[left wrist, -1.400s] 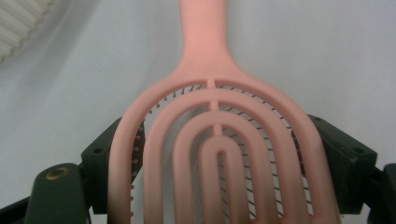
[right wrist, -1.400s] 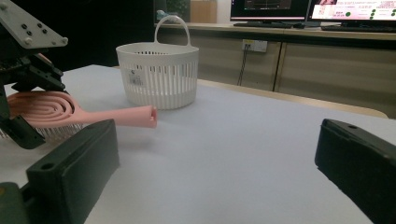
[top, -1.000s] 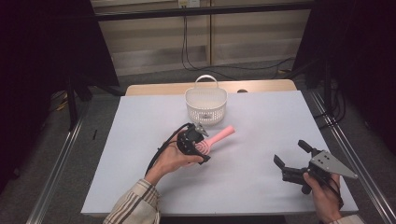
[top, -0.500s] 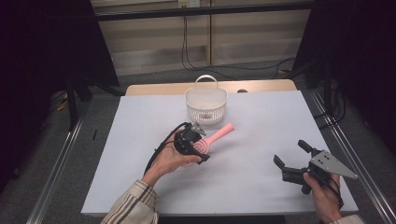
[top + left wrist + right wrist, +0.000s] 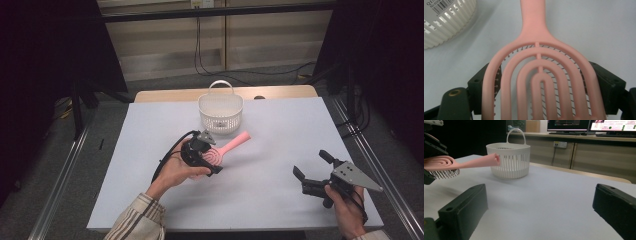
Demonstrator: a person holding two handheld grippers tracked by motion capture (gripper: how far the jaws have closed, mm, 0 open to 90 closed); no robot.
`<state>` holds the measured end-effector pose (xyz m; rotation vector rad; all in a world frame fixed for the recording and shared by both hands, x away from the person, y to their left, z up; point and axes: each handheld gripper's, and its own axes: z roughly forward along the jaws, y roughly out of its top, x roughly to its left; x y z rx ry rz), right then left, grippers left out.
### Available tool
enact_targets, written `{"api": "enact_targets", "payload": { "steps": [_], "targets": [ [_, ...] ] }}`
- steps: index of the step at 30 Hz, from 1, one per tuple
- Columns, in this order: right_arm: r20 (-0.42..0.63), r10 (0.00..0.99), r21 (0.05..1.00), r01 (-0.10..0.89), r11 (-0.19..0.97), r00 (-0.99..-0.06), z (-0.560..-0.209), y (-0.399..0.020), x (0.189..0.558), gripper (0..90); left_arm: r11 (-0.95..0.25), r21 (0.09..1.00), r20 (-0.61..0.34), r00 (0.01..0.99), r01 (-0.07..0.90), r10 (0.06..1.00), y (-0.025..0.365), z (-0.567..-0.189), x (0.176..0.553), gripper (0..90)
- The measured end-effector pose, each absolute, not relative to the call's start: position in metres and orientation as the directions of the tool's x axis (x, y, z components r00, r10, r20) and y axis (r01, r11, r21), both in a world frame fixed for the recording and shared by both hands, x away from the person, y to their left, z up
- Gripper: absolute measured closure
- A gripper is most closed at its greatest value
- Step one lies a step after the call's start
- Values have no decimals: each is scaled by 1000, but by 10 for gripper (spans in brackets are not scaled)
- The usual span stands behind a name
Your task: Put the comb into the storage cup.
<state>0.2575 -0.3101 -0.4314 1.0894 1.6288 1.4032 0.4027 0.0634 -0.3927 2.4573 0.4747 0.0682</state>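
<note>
While the left gripper point(image 5: 206, 159) sits a bit left of the table's middle, its jaws are clamped on the wide head of a pink hairbrush point(image 5: 225, 149), one jaw pressed against each outer edge of the head, so they stand fairly wide but they're definitely gripping; in the left gripper view the brush point(image 5: 541, 75) shows its vented back, concentric arches with the bristles poking out underneath, and the handle runs straight away from the camera; from the right gripper view the brush point(image 5: 461, 162) is clearly up off the table, bristles pointing down, with its shadow on the surface below it; the handle tip points toward the white basket point(image 5: 220, 111) and ends just short of it in the high view, near but not touching as far as I can tell; the basket point(image 5: 508, 160) stands upright at the far side of the white table point(image 5: 280, 130), carry handle up; the right gripper point(image 5: 312, 170) is well apart from all that, held by the right hand point(image 5: 345, 202) near the front right corner, jaws spread wide with nothing between them, just bare tabletop showing in the gap.
</note>
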Motion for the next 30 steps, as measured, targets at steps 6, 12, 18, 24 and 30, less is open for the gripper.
{"api": "enact_targets", "payload": {
  "steps": [6,12,18,24,30],
  "targets": [
    [-1,919,988,143,63,-395,-432,-309,258,0,-736,599,-74,937,314,340,66,-391,398,194],
    [-7,916,988,138,68,-401,-432,-309,259,0,-732,603,-89,939,316,332,67,-390,393,194],
    [-15,912,988,136,77,-411,-432,-308,259,0,-738,602,-83,943,305,322,68,-389,388,194],
    [-17,909,989,129,78,-416,-430,-305,259,0,-738,607,-83,947,295,311,72,-384,385,194],
    [-30,901,990,109,85,-433,-423,-300,260,0,-728,621,-90,949,291,303,73,-378,376,194]
  ]
}}
